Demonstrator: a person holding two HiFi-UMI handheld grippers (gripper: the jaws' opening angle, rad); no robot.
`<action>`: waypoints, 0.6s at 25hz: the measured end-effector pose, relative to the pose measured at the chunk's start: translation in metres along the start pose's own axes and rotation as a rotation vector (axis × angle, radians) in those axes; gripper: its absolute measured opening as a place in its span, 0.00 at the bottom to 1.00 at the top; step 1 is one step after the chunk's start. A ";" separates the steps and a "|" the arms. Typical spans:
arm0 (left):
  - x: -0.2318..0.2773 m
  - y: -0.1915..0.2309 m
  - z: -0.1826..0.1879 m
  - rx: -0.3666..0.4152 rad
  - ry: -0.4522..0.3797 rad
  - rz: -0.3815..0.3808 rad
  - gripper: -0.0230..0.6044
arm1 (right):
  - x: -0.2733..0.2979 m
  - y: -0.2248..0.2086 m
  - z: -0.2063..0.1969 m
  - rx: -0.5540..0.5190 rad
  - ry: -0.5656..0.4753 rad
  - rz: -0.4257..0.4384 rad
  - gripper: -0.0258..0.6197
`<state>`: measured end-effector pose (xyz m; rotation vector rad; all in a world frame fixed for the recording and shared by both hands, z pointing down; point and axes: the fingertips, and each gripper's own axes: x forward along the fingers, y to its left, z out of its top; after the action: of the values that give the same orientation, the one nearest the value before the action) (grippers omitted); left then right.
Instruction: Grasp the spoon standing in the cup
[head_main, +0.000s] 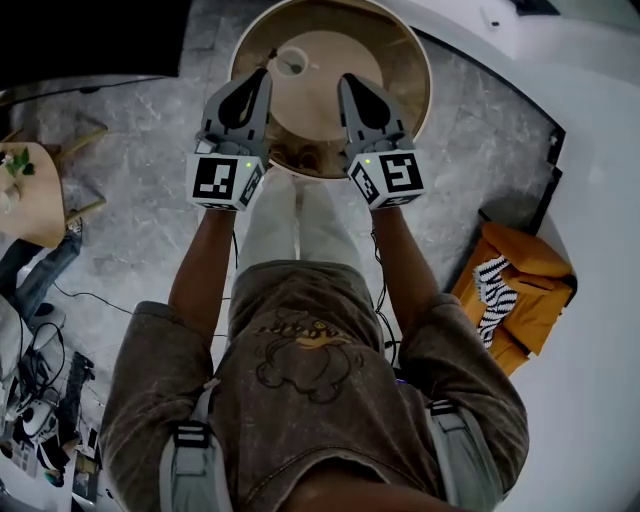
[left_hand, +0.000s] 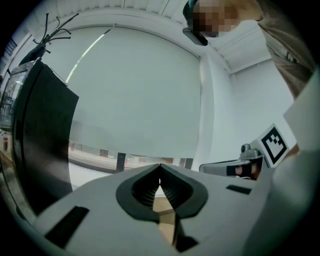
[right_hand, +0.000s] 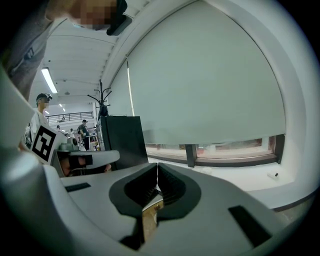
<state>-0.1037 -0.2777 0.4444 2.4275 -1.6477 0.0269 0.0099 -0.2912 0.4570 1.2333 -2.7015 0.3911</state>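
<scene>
Hovering over table rim (head_main: 415, 55) — hand-held grippers (head_main: 263, 72) (head_main: 345, 78) closed.

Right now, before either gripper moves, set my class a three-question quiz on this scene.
1. True or false: the left gripper holds the cup.
2. Which gripper's tip is nearer the cup in the head view? A. left gripper B. right gripper
3. Fill in: both grippers are held over a round wooden ____.

Key
1. False: its jaws are shut with nothing between them.
2. A
3. table
</scene>
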 end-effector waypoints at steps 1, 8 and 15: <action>0.002 0.002 -0.004 -0.003 -0.002 0.002 0.06 | 0.002 -0.002 -0.004 0.003 0.000 -0.003 0.07; 0.012 0.023 -0.047 -0.034 0.020 0.016 0.06 | 0.029 -0.003 -0.040 0.036 0.005 -0.015 0.07; 0.026 0.033 -0.076 -0.048 0.007 0.022 0.06 | 0.049 -0.008 -0.062 0.026 -0.002 -0.014 0.07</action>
<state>-0.1165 -0.2999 0.5277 2.3715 -1.6532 -0.0010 -0.0141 -0.3129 0.5290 1.2590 -2.6968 0.4251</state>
